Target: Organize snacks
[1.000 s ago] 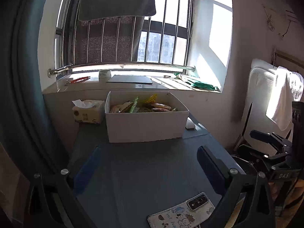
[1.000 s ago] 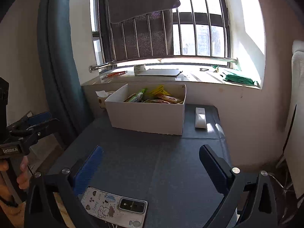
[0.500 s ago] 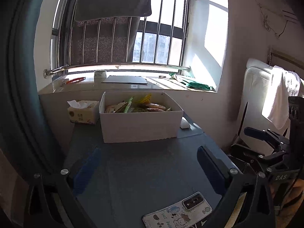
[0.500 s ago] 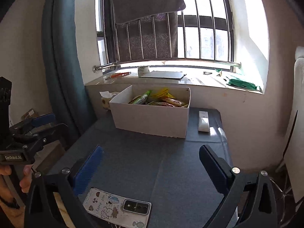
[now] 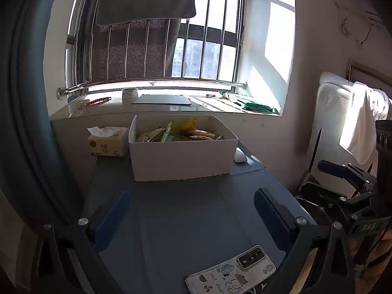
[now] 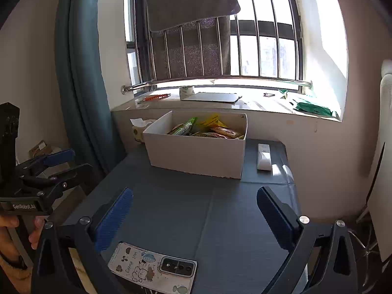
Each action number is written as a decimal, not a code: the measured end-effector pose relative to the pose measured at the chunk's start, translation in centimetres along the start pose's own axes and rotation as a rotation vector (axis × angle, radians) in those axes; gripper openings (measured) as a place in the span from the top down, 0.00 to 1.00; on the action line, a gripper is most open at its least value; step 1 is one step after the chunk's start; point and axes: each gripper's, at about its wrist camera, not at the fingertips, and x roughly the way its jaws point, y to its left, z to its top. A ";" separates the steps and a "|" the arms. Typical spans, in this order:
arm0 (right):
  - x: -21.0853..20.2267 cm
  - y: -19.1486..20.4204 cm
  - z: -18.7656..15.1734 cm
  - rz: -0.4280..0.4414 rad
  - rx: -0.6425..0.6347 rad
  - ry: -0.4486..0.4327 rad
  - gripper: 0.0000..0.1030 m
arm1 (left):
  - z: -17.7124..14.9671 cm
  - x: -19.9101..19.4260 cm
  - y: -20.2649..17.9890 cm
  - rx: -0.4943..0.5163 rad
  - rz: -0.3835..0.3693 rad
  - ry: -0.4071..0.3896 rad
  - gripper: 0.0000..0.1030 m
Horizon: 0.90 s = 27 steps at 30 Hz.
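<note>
A white cardboard box (image 5: pixel 181 158) stands at the far side of the dark grey table (image 5: pixel 186 215), and shows in the right wrist view too (image 6: pixel 196 154). Several snack packets (image 5: pixel 176 133) lie inside it, green, yellow and orange (image 6: pixel 208 129). My left gripper (image 5: pixel 191 210) is open and empty, held above the near half of the table. My right gripper (image 6: pixel 194 208) is open and empty too, also well short of the box. Each gripper shows at the edge of the other's view, the right one (image 5: pixel 348 183) and the left one (image 6: pixel 49 171).
A phone in a cartoon case (image 5: pixel 232 269) lies at the table's near edge (image 6: pixel 152 267). A tissue box (image 5: pixel 107 142) stands left of the white box. A white remote (image 6: pixel 264 156) lies right of it. Curtain at left, a chair with a towel (image 5: pixel 362 122) at right.
Both grippers have drawn back and risen slightly, so the box sits a little farther off in both views. Both stay open and empty.
</note>
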 end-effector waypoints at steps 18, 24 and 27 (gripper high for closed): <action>0.0 -0.1 -0.1 0.006 0.004 0.001 0.00 | -0.1 0.0 -0.1 0.013 0.000 0.003 0.00; -0.1 0.0 -0.1 0.006 0.000 0.001 0.00 | -0.1 0.1 -0.2 0.019 -0.004 0.006 0.00; -0.1 0.0 -0.1 0.007 0.002 -0.001 0.00 | -0.1 0.1 -0.2 0.018 -0.004 0.005 0.00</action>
